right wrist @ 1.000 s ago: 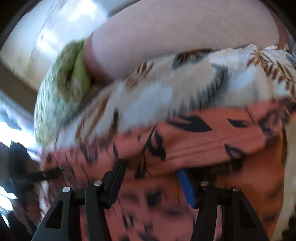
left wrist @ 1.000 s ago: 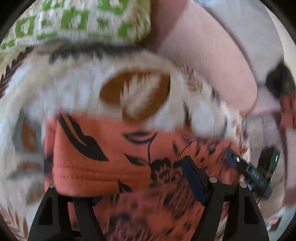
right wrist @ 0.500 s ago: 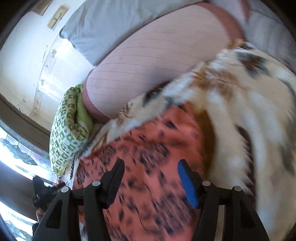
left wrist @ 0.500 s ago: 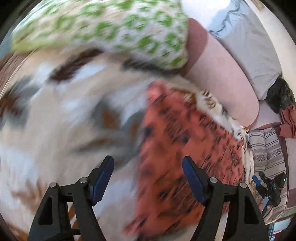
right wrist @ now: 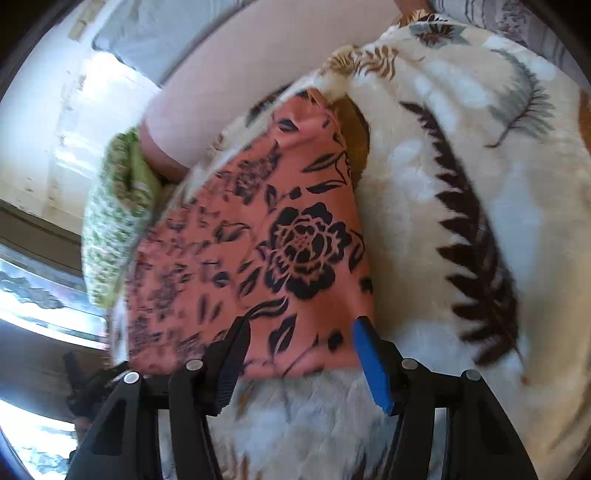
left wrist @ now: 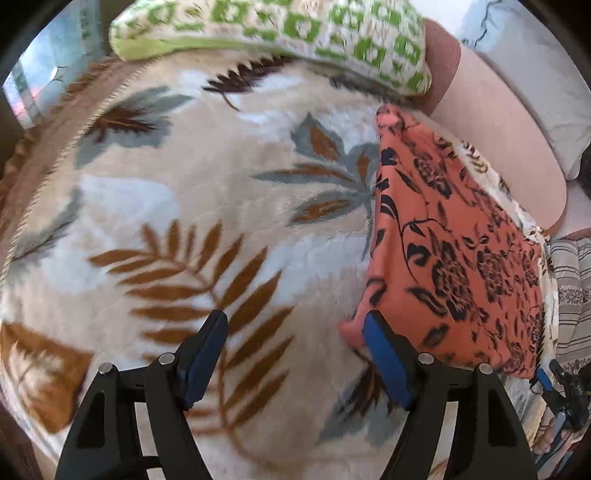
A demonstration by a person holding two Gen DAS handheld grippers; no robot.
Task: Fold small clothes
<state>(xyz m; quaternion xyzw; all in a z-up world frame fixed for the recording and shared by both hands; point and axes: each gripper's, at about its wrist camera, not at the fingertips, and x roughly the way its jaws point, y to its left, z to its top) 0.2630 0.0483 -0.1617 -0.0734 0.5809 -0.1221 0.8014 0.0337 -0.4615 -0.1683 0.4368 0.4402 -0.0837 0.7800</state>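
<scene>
My left gripper [left wrist: 295, 354] is spread wide over the fluffy cream blanket [left wrist: 192, 229] with its brown and grey leaf print, and nothing sits between its 2 fingers. Its right finger [left wrist: 384, 362] touches or just overlaps the near corner of the orange cloth [left wrist: 454, 258], a small garment printed with black flowers that lies flat as a long folded strip on the blanket, off to the right of this gripper. My right gripper [right wrist: 299, 350] is also spread, its 2 fingers hanging above the near short edge of the orange cloth [right wrist: 280, 236], which runs away from me toward the pink bolster [right wrist: 236, 74]; I am not pinching the fabric. A green-and-white patterned cushion [left wrist: 295, 29] rests at the far edge of the blanket, beside the far end of the cloth. A striped fabric [left wrist: 572, 288] shows at the right margin of my left view.
</scene>
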